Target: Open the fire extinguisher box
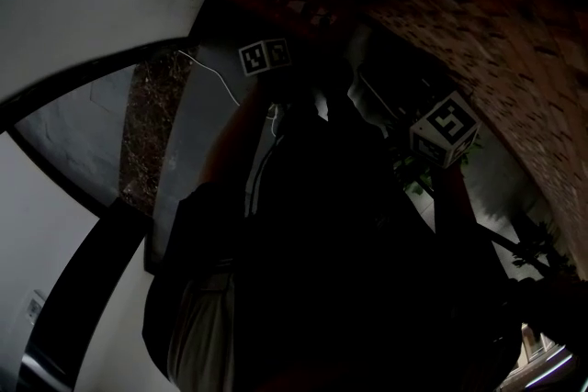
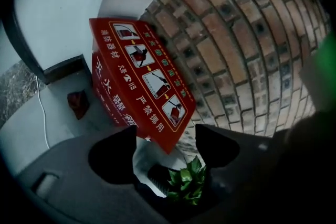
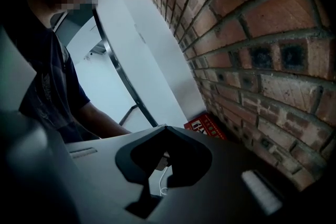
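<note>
The left tool [image 2: 167,140] stood spread and empty before the fire extinguisher box [image 2: 139,73], the right tool [image 3: 165,157] pressed together. The left tool might have snagged the plant [image 2: 186,184] below the box.

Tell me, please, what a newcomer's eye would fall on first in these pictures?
The bright red fire extinguisher box with white pictograms stands out beside the brown brick wall in the left gripper view. Just below it in that view, a small green leafy plant shows through the gap of the open left gripper.

brick wall [image 2: 247,44] flanks the red box [image 2: 139,78] — a green plant [image 2: 186,182] stands near.
</note>
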A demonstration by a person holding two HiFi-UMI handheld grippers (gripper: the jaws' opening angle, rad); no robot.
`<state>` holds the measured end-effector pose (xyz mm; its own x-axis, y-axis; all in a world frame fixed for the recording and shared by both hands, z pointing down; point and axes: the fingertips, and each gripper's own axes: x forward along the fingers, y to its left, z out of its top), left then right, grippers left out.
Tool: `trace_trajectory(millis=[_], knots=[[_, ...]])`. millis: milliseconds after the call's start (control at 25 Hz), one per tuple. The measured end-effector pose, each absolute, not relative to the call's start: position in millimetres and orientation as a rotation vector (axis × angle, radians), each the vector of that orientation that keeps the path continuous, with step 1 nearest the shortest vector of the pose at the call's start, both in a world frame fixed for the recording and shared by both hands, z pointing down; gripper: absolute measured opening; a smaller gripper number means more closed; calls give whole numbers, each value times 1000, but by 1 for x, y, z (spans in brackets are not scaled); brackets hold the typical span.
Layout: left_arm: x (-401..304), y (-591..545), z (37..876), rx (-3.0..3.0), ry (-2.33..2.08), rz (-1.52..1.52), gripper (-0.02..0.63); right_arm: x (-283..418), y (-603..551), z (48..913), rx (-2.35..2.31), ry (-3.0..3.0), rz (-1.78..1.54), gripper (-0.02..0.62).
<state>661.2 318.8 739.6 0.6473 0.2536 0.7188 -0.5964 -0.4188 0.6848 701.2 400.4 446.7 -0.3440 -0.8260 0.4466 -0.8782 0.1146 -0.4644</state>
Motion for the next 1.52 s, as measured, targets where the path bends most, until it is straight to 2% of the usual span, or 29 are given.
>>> trace_trajectory(millis=[640, 840, 880, 920, 1320, 1520], knots=[[650, 281, 797, 1644, -498, 842, 351, 700, 421, 456, 1728, -2237, 1121, -1], [667, 288, 789, 1674, -403, 828, 348, 699, 420, 458, 1707, -2238, 1130, -2], [673, 292, 785, 1680, -357, 831, 338, 699, 418, 458, 1701, -2245, 1126, -2], [678, 296, 782, 1682, -316, 837, 301, 698, 417, 457, 1699, -2253, 1121, -2], [679, 298, 756, 1695, -208, 813, 299, 697, 410, 452, 1692, -2273, 1104, -2], [678, 302, 722, 1887, -30, 879, 299, 699, 405, 449, 1704, -2286, 1086, -2]])
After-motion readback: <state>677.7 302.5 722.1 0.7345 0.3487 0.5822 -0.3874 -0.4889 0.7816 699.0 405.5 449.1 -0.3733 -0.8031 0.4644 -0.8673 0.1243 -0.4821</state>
